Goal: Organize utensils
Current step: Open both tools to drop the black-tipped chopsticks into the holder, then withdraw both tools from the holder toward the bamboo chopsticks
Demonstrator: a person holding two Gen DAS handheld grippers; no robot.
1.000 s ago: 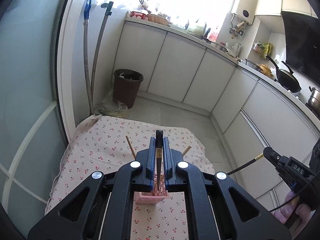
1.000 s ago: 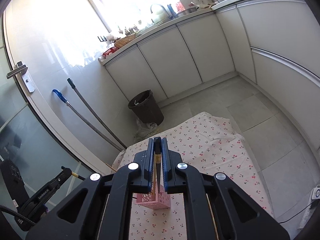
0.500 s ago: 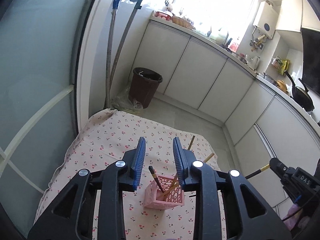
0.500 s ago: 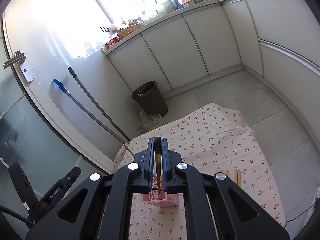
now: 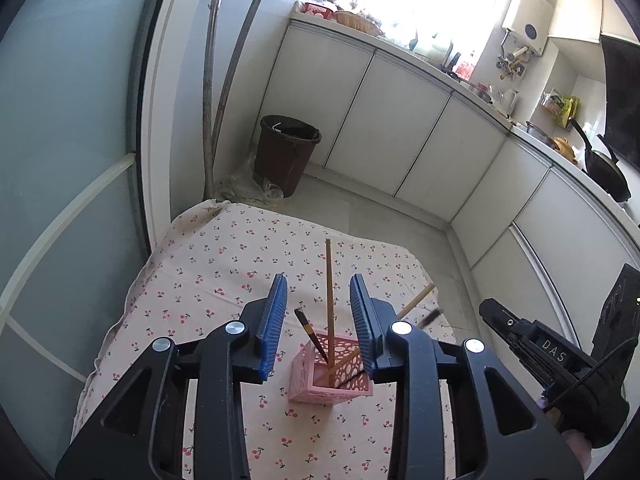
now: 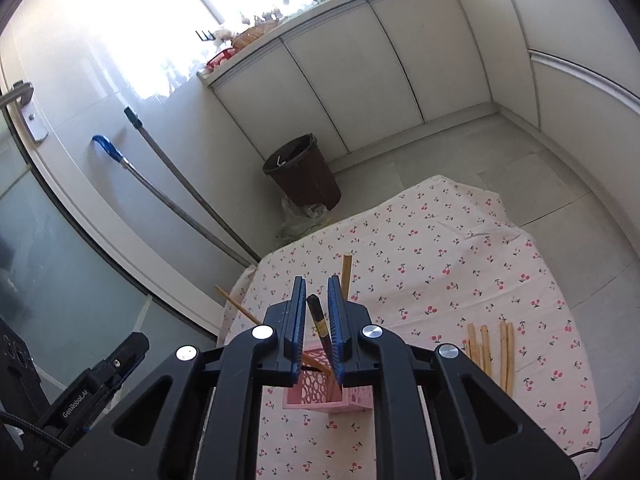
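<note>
A pink perforated holder (image 5: 316,380) stands on the cherry-print cloth (image 5: 224,264). It holds an upright wooden chopstick (image 5: 329,280), a second wooden one leaning right, and a dark chopstick (image 5: 307,330). My left gripper (image 5: 319,278) hangs above the holder, jaws opening, pressing on nothing. My right gripper (image 6: 317,280) is over the holder (image 6: 356,398) too. Its jaws are opening around a dark chopstick (image 6: 317,318) whose lower end is in the holder. The pads do not press on it. Several wooden chopsticks (image 6: 492,352) lie on the cloth to the right.
A brown bin (image 5: 287,152) and two long handles (image 5: 218,92) stand against the wall beyond the table. White cabinets (image 5: 400,128) line the far side. The right gripper's body (image 5: 556,360) is at the right edge of the left wrist view.
My left jaws opened and the dark chopstick they held now stands in the holder. My right gripper came down over the holder, and its jaws parted from its dark chopstick.
</note>
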